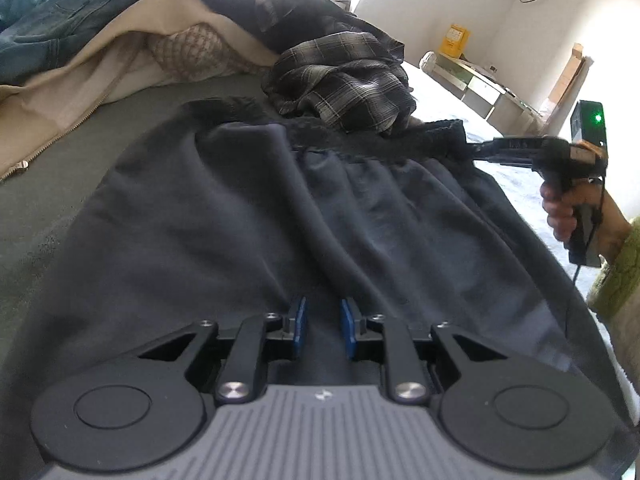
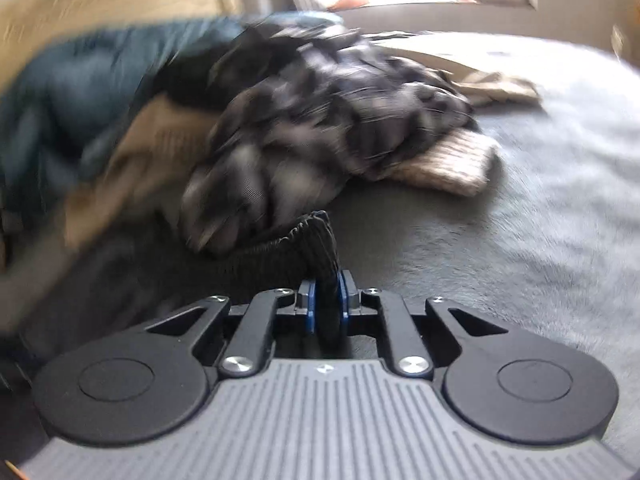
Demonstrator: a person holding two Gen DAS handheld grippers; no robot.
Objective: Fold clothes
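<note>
Grey bedding (image 1: 48, 216) covers a bed in a bright room, with unfolded clothes heaped along its far side: a plaid shirt (image 1: 344, 84), a beige jacket (image 1: 76, 92) and jeans (image 1: 60, 20). Spread flat in front of them lies the dark garment (image 1: 248, 216) being worked on, its ribbed band (image 1: 360, 136) on the far edge, next to the plaid shirt.

Right gripper (image 2: 327, 300): jaws nearly closed, pinching the corner of the ribbed band, which stands up between the blue pads (image 2: 308, 304). In the left wrist view the same gripper reaches in from the right, held by a hand (image 1: 576, 216) in a green sleeve (image 1: 616, 276).

Left gripper (image 1: 323, 320): jaws a narrow gap apart over the near part of the garment. Cloth lies beneath them, but whether any is pinched cannot be told.

Handling, as judged: soft, limp, light cloth that sags and wrinkles when lifted. Best taken at corners or the thicker ribbed band, both ends held taut.
</note>
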